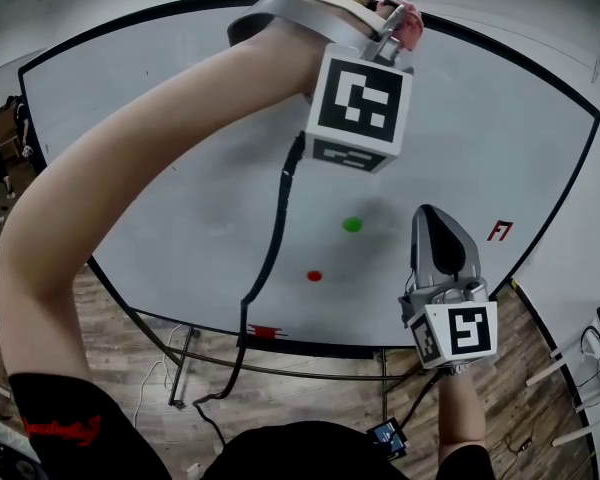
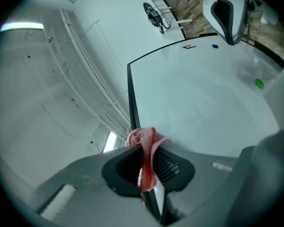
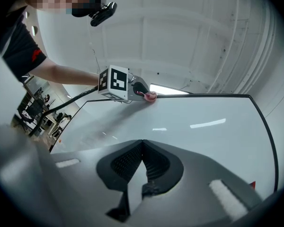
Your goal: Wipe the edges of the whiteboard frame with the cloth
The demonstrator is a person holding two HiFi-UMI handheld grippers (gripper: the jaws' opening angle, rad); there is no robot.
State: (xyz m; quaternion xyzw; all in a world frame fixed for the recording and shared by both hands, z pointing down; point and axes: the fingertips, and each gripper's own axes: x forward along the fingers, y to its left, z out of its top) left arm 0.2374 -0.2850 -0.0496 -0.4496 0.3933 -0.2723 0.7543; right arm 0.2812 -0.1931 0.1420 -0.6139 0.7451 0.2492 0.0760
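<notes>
In the head view the left gripper's (image 1: 400, 23) own body and marker cube (image 1: 358, 108) cover its jaws. Of the cloth (image 1: 412, 30), only a pink scrap shows at the cube's 1 o'clock. The right gripper (image 1: 436, 218) hides the whiteboard frame's (image 1: 546, 208) corner at 5 o'clock. The red mark (image 1: 499, 231) on the board is too small to read. In the left gripper view the cloth's lower end disappears between the jaws pinching it. In the right gripper view the frame runs off the picture at 4 o'clock.

Left claw (image 1: 396, 20) with cloth (image 1: 412, 28), whiteboard frame (image 1: 320, 345)
</notes>
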